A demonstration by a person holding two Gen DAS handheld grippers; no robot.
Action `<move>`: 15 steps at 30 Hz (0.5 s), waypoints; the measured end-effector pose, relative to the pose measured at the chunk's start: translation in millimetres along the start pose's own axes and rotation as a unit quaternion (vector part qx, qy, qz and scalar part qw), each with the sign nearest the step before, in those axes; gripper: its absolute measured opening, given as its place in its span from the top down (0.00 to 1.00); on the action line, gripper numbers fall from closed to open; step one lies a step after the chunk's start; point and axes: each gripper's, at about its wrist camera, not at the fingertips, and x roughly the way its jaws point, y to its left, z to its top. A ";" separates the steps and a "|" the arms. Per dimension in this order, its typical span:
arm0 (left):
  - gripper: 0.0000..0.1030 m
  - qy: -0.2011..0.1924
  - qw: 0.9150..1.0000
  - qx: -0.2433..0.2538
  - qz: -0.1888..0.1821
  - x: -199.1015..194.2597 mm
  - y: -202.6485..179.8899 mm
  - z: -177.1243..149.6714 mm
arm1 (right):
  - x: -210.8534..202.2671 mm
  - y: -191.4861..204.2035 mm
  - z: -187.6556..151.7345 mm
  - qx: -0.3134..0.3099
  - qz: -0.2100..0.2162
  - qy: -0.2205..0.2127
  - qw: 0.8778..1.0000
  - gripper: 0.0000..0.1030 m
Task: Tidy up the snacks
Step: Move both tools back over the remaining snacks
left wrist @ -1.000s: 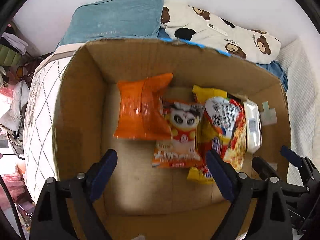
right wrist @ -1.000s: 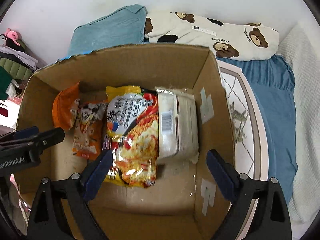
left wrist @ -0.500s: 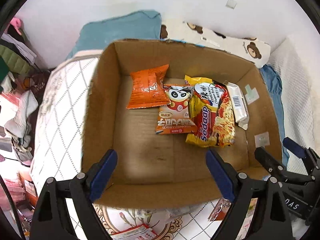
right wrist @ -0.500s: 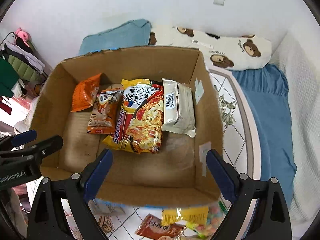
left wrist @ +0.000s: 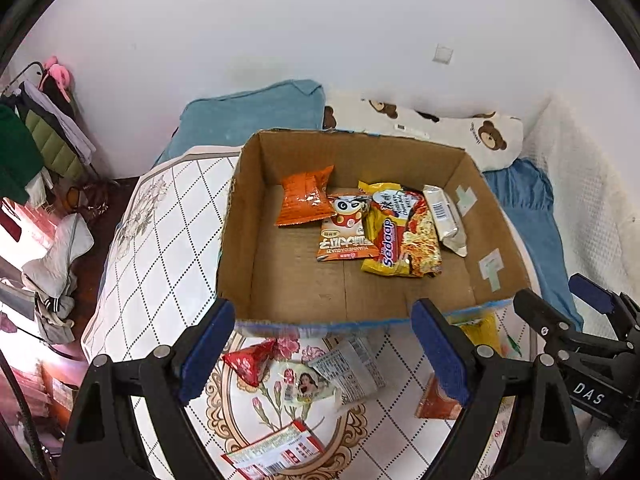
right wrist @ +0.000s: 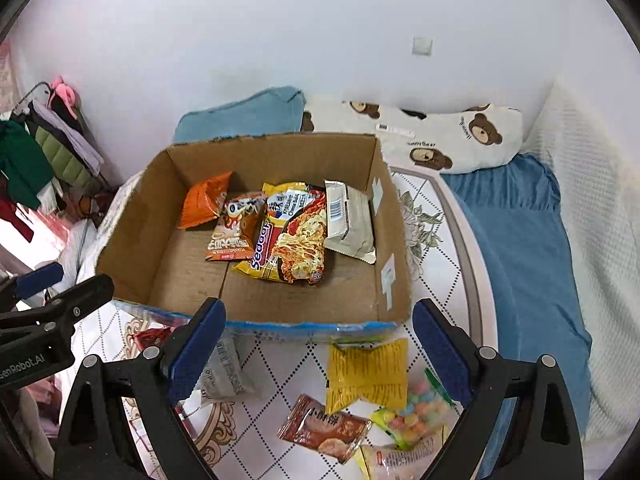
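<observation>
An open cardboard box on the bed holds an orange packet, a cartoon-face snack, a yellow noodle pack and a silver-white pack. My left gripper is open and empty above loose snacks in front of the box: a red packet, a silver packet, a red-white packet. My right gripper is open and empty above a yellow packet, a brown packet and a candy bag.
The box sits on a diamond-patterned bed cover. A teal pillow and a bear-print pillow lie behind it by the white wall. A blue sheet lies at the right. Clothes hang at the left.
Both grippers have pulled back and up from inside the box. The box now looks smaller and the loose snacks in front of it have come into view. Both stay open.
</observation>
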 end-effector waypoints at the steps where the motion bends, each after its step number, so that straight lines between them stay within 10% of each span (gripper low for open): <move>1: 0.12 -0.004 1.000 0.000 -0.002 -5.3 -0.3 -3.2 | -7.8 -1.3 -2.2 0.001 -0.002 -0.009 1.000 0.06; 15: 0.12 -0.051 0.999 0.003 0.005 -53.9 -8.5 -30.0 | -73.7 -6.8 -28.7 0.019 0.027 -0.046 0.998 0.06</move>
